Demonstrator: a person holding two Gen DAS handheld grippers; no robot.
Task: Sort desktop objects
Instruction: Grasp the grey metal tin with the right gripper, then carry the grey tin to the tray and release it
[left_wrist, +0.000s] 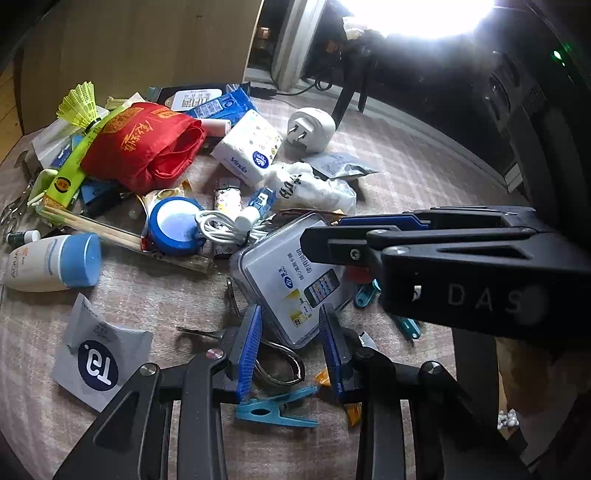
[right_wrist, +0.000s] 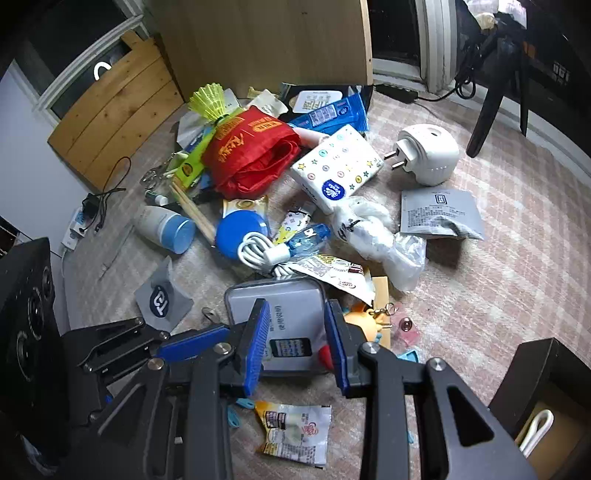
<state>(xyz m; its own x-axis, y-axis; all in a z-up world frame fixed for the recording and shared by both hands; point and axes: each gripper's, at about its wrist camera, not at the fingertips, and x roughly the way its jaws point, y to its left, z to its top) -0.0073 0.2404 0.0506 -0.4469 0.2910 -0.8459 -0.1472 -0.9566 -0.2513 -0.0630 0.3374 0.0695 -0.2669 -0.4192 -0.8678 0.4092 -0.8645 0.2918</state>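
A pile of desktop objects lies on a checked cloth. A clear grey-rimmed case with a phone picture (left_wrist: 295, 280) lies nearest; it also shows in the right wrist view (right_wrist: 284, 325). My left gripper (left_wrist: 291, 347) is open, its blue pads either side of the case's near corner, above metal scissors (left_wrist: 280, 362) and a teal clip (left_wrist: 277, 406). My right gripper (right_wrist: 297, 343) is open and hovers over the case; its body crosses the left wrist view (left_wrist: 443, 266). Behind lie a red cloth bag (right_wrist: 251, 158), tissue pack (right_wrist: 336, 166), white plug (right_wrist: 428, 155), blue round tin (right_wrist: 240, 232) and white cable (right_wrist: 258, 254).
A lotion bottle (left_wrist: 48, 262), grey sachet (left_wrist: 99, 350), chopsticks (left_wrist: 92, 225) and yellow shuttlecock (left_wrist: 79, 105) lie at left. A grey packet (right_wrist: 439, 214), snack packet (right_wrist: 295, 432) and knotted plastic bag (right_wrist: 376, 236) lie nearby. A wooden board (right_wrist: 266, 40) stands behind; a speaker (right_wrist: 29, 332) at left.
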